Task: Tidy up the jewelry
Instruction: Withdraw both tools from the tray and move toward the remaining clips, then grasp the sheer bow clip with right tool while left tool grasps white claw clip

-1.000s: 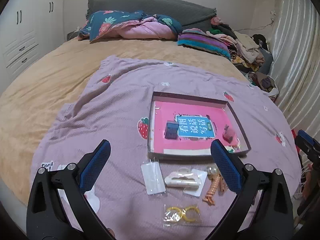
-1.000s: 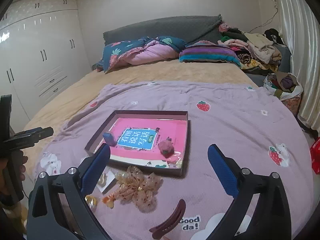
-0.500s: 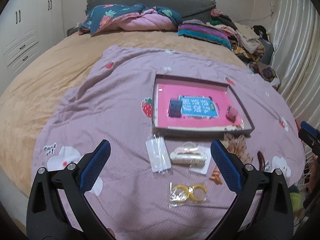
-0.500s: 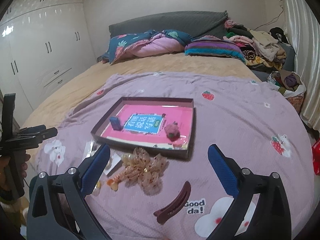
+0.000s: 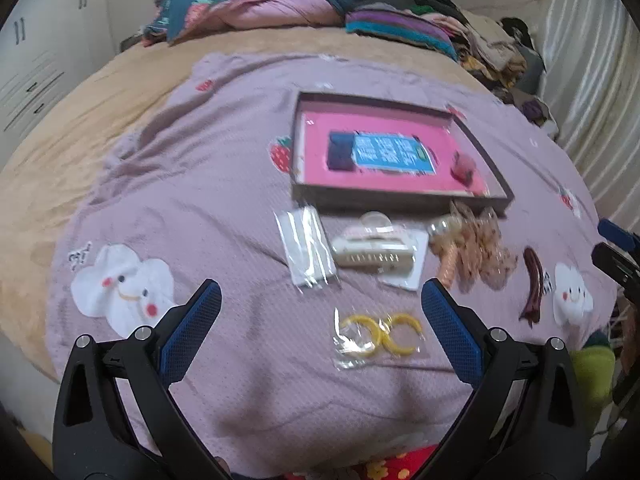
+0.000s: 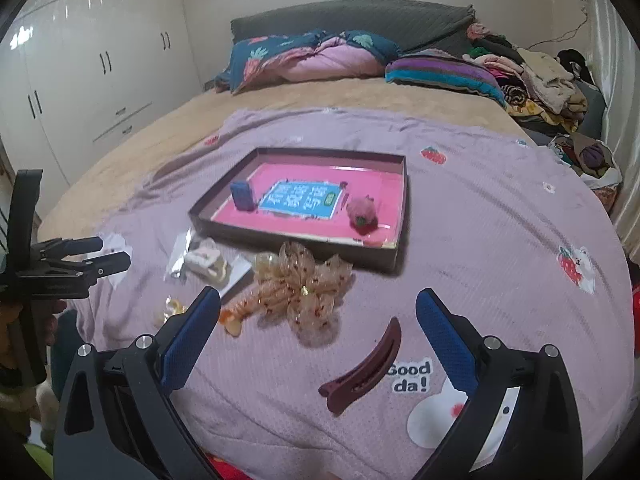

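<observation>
With both the left gripper (image 5: 320,320) and right gripper (image 6: 318,316) now drawn back, spread wide and empty, the unsorted jewelry, bagged yellow hoops (image 5: 378,334) included, is seen lying before the tray (image 5: 400,196), nothing yet grasped.

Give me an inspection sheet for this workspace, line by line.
Surface: lilac blanket spread over a tan bedsheet.
Job's things: shallow box holds a blue block and a pink fuzzy piece; outside it lie a cream claw clip, bagged yellow hoops, a sheer bow and a maroon clip.
Clutter: clothes pile, bedding.
Grippers: left gripper open, empty; right gripper open, empty.
Cables: wall cable.
Surroundings: white wardrobe, curtain.
</observation>
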